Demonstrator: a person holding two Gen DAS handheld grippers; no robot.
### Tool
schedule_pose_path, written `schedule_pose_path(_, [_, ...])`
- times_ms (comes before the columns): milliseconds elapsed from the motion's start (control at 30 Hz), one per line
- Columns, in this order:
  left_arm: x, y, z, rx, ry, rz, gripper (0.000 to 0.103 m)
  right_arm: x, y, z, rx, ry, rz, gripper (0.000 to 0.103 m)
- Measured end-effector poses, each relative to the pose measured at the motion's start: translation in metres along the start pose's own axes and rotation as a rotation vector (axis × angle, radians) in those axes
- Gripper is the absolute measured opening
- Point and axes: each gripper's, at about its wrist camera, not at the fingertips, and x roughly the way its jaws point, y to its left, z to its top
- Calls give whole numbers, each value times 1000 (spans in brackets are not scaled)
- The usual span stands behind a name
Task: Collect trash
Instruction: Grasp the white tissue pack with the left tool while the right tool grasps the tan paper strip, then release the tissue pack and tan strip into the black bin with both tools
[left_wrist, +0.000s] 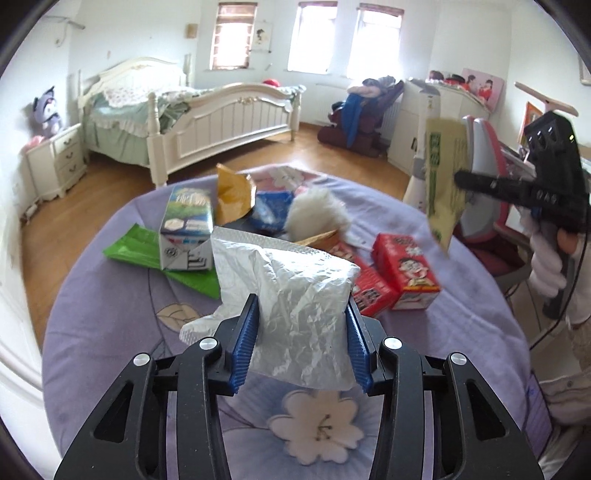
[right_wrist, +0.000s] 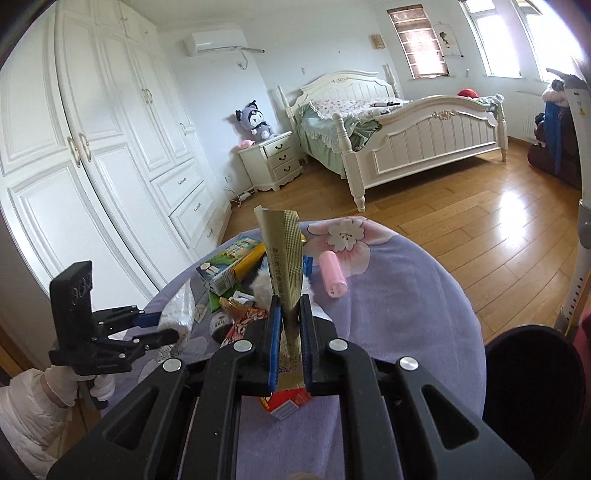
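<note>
Tech 1: Left wrist view: the crumpled white plastic bag (left_wrist: 295, 295) is clamped between the blue pads of the left gripper (left_wrist: 301, 332). At 2 o'clock, the right gripper (left_wrist: 461, 177) pinches a flat yellow-green paper wrapper (left_wrist: 441, 181), lifted clear of the round table with the lilac floral cloth (left_wrist: 110, 332).

Tech 2: Remaining?

Tech 1: Most, judging by the table. Two red cartons (left_wrist: 402, 273), a blue-green upright carton (left_wrist: 186, 229), a green foil packet (left_wrist: 147, 251) and a pink roll (right_wrist: 332, 275) lie uncollected.

bright daylight from blown-out windows (left_wrist: 314, 37) — fisheye-bent, dark-cornered edges
</note>
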Motion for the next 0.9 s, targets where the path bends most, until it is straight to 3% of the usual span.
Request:
schedule_pose_path(133, [-7, -30, 13, 9, -52, -20, 45, -11, -7, -7, 33, -39, -12, 10])
schedule_pose_path(300, [8, -86, 32, 84, -116, -48, 45, -37, -23, -18, 77, -134, -112, 10])
schedule_pose_path(533, [55, -168, 59, 69, -134, -238, 45, -74, -59, -39, 113, -237, -361, 10])
schedule_pose_path(667, [88, -213, 74, 66, -115, -342, 45, -89, -87, -53, 135, -258, -497, 11])
schedule_pose_path(900, [152, -272, 87, 99, -33, -396, 45, -90, -133, -81, 172, -202, -619, 11])
